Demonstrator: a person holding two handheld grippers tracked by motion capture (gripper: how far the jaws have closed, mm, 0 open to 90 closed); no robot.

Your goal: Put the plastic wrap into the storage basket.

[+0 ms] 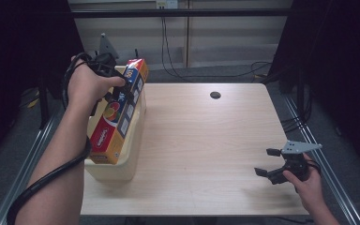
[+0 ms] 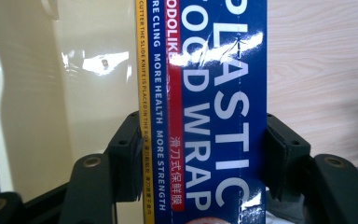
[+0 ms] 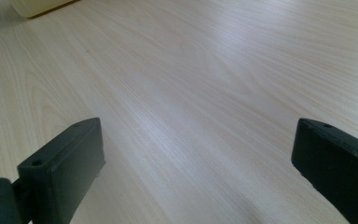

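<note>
Pale wood-grain table (image 1: 206,140) fills the working area, with dark curtains to either side and cables on the floor beyond the far edge; we note one small dark round hole (image 1: 215,95) near that far edge. We count one container: a cream plastic bin (image 1: 115,169) standing at the table's left side; one long box of plastic food wrap (image 1: 119,115) lies tilted over its top, one end low toward the person, the other end raised toward the far side; what else the bin holds we cannot tell. We count two grippers, one per hand. We find the left gripper (image 2: 196,158) clamped across the box near its raised end; in the left gripper view the blue printed face runs up between the two jaws, one pad pressing each long edge, with the bin's cream wall (image 2: 74,84) behind at the left and bare table at the right. We find the right gripper (image 1: 268,163) low over the table's near right corner, well apart from bin and box; its jaws stand wide apart with nothing between them.
</note>
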